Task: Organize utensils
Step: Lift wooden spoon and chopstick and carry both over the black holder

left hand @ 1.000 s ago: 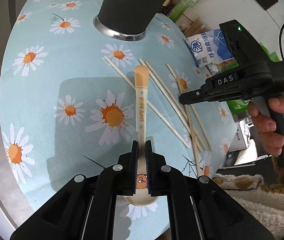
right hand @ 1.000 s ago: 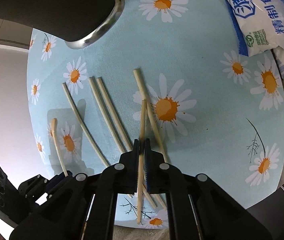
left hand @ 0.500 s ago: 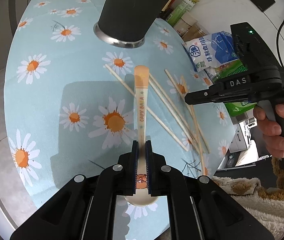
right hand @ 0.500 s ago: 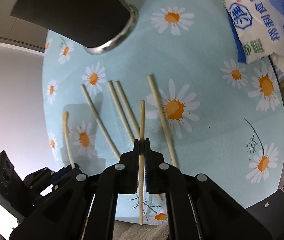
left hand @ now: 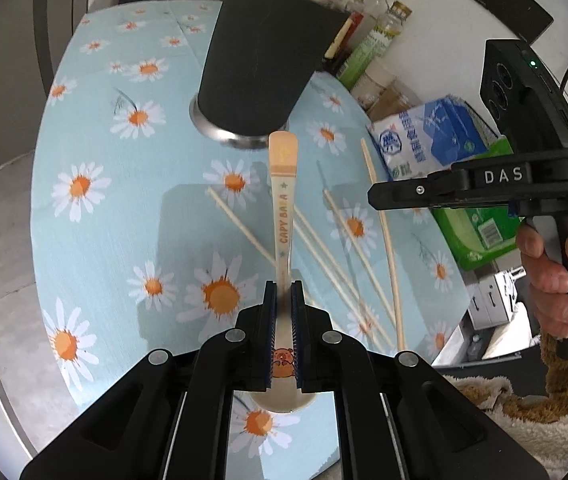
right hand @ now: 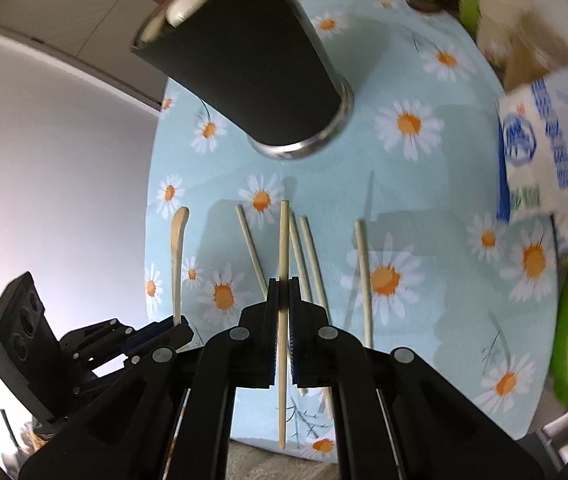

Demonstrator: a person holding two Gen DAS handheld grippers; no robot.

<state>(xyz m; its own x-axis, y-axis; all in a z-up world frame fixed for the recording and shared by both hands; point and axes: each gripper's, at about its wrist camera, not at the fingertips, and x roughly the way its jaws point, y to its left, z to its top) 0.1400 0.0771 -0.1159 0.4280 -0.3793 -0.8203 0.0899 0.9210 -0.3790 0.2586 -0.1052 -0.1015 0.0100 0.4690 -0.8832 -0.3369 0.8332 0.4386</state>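
Note:
My left gripper is shut on a cream spoon with an orange handle tip, held above the daisy tablecloth. The spoon's handle points toward the black utensil cup. My right gripper is shut on one wooden chopstick, lifted off the cloth. In the left wrist view the right gripper shows at the right with its chopstick and a hand on its handle. Several chopsticks lie on the cloth below. The cup holds some utensils.
A blue-and-white bag and a green pack sit at the table's right edge. Bottles and jars stand behind the cup. The left gripper's body shows at the lower left of the right wrist view.
Both grippers have risen with the spoon and the chopstick, and the cup now shows more fully. The right gripper's chopstick has come clear of the others on the cloth.

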